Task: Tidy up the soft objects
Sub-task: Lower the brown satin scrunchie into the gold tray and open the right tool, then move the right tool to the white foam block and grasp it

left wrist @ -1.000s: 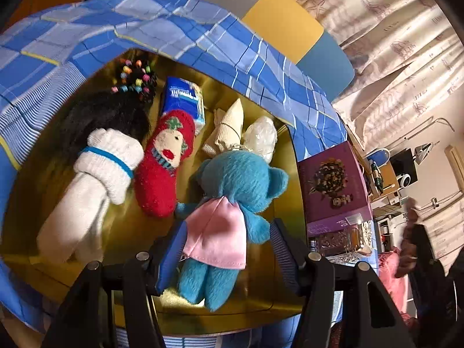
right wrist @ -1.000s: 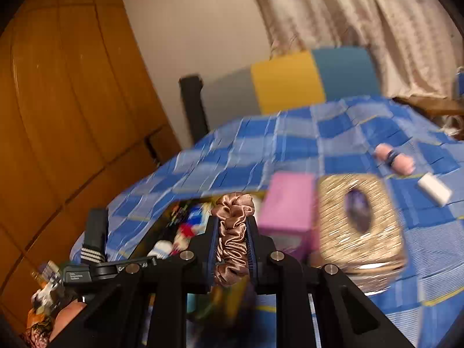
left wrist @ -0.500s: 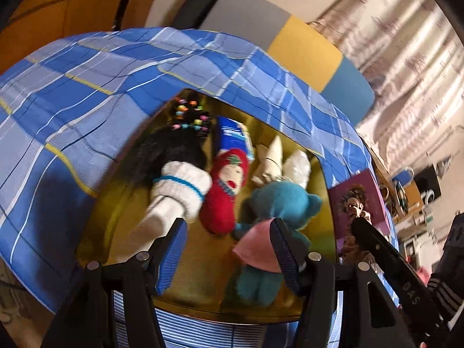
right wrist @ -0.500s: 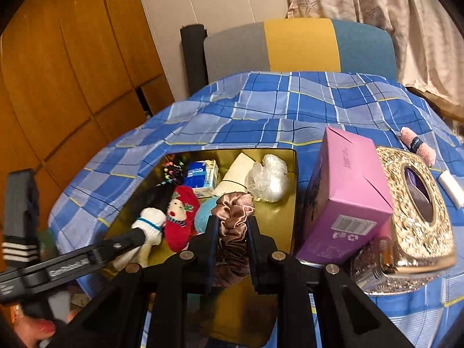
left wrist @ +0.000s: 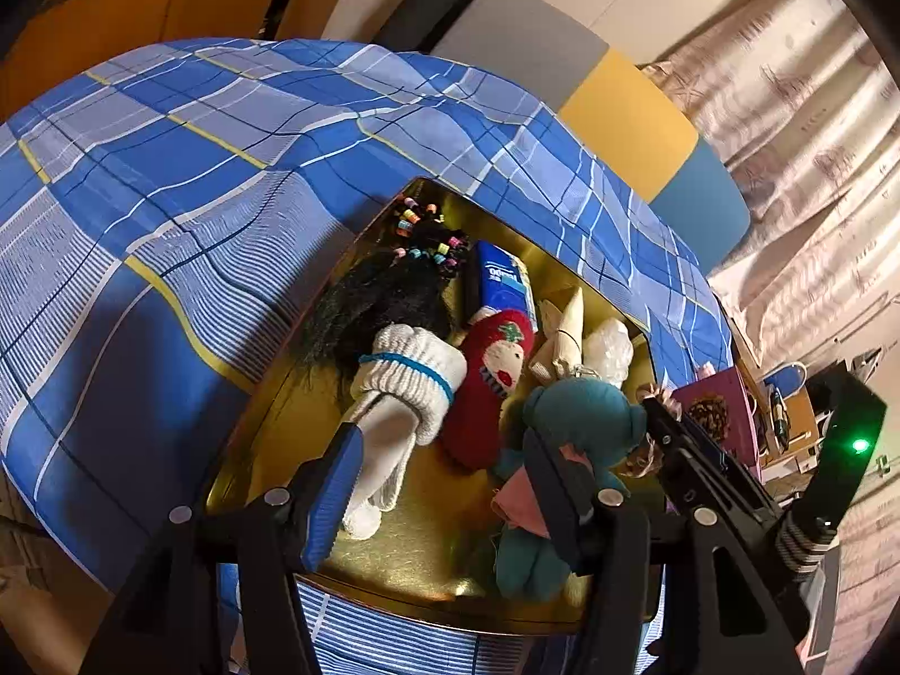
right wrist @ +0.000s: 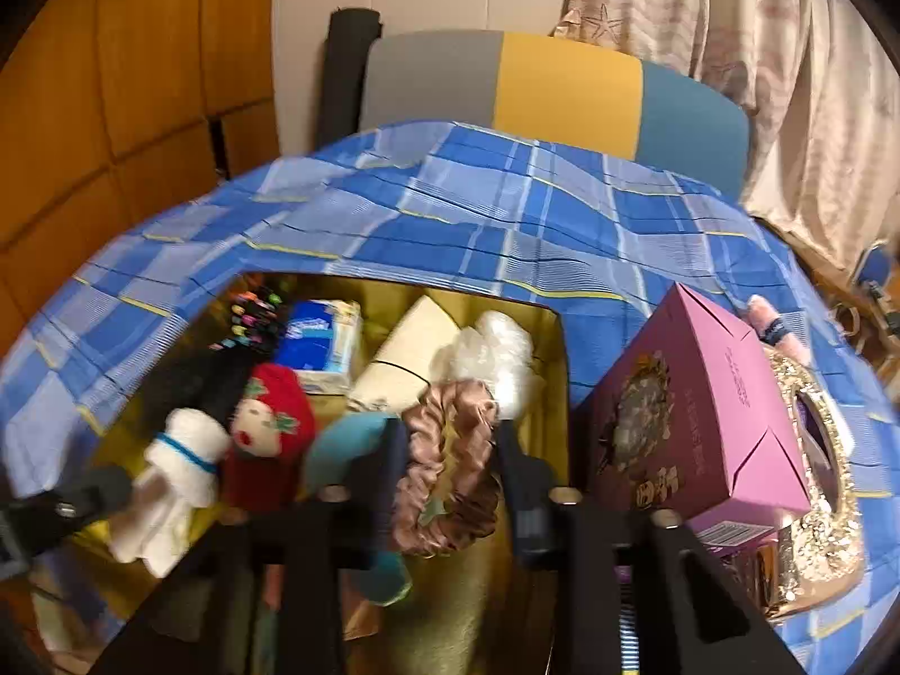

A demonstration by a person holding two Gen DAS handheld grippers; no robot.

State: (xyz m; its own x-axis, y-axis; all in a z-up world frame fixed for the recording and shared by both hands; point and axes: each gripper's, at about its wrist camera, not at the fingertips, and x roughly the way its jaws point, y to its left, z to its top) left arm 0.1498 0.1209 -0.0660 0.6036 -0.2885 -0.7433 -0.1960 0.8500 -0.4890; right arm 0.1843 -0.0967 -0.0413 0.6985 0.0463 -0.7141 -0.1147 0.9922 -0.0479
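On the blue plaid cloth (right wrist: pixel 506 214) lies the gold tray (right wrist: pixel 554 349), with a purple box (right wrist: pixel 697 416) standing just right of it. Inside it, a white sock (left wrist: pixel 405 388), red doll (left wrist: pixel 495 371) and teal bear (left wrist: pixel 585 416) crowd together. Above it, the right gripper (right wrist: pixel 447 450) pinches a tan scrunchie (right wrist: pixel 444 467); the left gripper (left wrist: pixel 444 484) hangs spread, holding nothing.

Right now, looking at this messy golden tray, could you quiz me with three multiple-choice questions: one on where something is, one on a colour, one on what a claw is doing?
1. Where is the purple box?
A. Inside the gold tray
B. Beside the tray, on the plaid cloth
C. On the chair

2. What colour is the stripe on the white sock?
A. Blue
B. Yellow
C. Pink

3. The right gripper is:
A. Empty
B. Clamping a brown scrunchie
C. Holding the sock

Answers: B, it stands outside the tray rim; A, a blue band rings the cuff; B, satin bunches between its fingers.
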